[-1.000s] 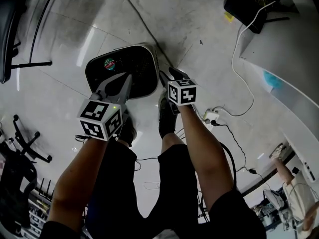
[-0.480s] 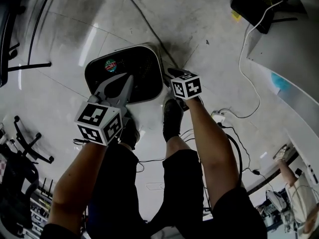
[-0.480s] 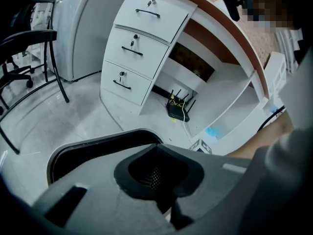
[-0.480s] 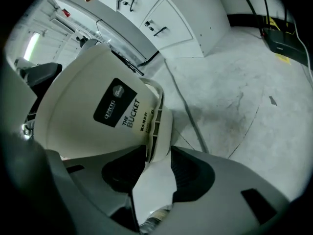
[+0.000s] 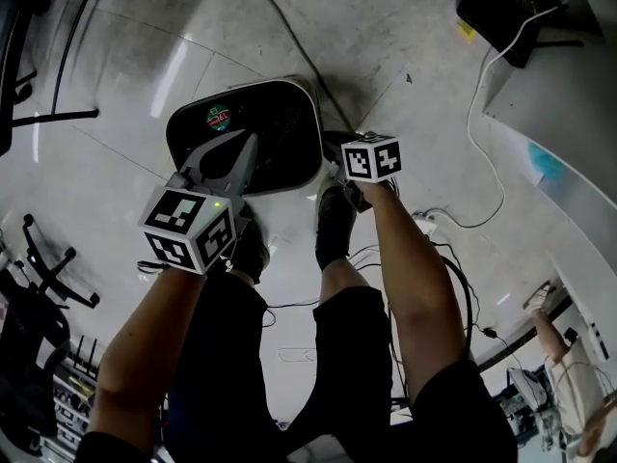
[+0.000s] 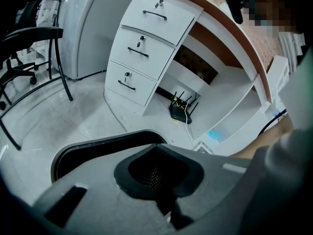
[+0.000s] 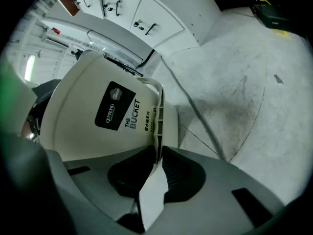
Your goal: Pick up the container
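Note:
The container (image 5: pixel 280 123) is a white bucket with a black inside that stands on the floor in front of the person's feet. In the right gripper view its white wall and black label (image 7: pixel 115 106) fill the left half. My right gripper (image 5: pixel 335 146) is at the bucket's right rim. Its jaws are closing, with the thin white rim (image 7: pixel 157 126) between the pads (image 7: pixel 178 173), which touch it on both sides. My left gripper (image 5: pixel 249 145) hangs shut over the bucket's near edge with nothing in it. The bucket's dark mouth (image 6: pixel 98 148) shows just beyond the shut left gripper (image 6: pixel 159 180).
A black cable (image 5: pixel 289 37) runs across the floor past the bucket. A power strip (image 5: pixel 424 225) with white leads lies to the right. A black router (image 6: pixel 182 110) sits under a white desk with drawers (image 6: pixel 142 48). Chair legs (image 5: pixel 48 114) stand to the left.
My right gripper has moved a little up and right along the bucket's right rim. The left gripper has stayed over the bucket.

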The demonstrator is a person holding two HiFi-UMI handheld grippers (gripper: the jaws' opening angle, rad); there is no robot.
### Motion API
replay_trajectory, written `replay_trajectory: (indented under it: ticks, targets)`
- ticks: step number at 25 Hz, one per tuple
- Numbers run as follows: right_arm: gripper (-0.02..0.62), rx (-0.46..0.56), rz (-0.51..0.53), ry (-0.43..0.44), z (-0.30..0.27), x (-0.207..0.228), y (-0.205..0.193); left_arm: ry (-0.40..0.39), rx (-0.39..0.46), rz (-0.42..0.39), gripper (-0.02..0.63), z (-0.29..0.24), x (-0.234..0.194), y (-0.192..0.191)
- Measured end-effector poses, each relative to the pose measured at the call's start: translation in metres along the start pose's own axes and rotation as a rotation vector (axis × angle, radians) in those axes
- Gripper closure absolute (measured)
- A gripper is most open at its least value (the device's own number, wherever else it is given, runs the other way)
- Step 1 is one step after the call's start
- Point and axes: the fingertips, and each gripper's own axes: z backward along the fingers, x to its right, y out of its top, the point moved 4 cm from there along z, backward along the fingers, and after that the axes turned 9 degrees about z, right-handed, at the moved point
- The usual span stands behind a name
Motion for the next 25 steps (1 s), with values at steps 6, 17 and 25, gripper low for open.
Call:
replay_trajectory:
  ticks: [6, 17, 25]
  targets:
    - [0.542, 0.006, 0.045, -0.124, 0.032, -0.012, 0.011, 0.009, 0.005, 0.000, 0.603, 0.018, 0.013, 0.007]
    - [0.541, 0.021, 0.108, -0.259, 0.109, -0.062, 0.036, -0.005, 0.032, 0.022, 0.603, 0.055, 0.049, 0.029]
    - [0.541, 0.044, 0.183, -0.339, 0.138, -0.117, 0.055, -0.004, 0.018, 0.058, 0.603, 0.073, 0.053, 0.035]
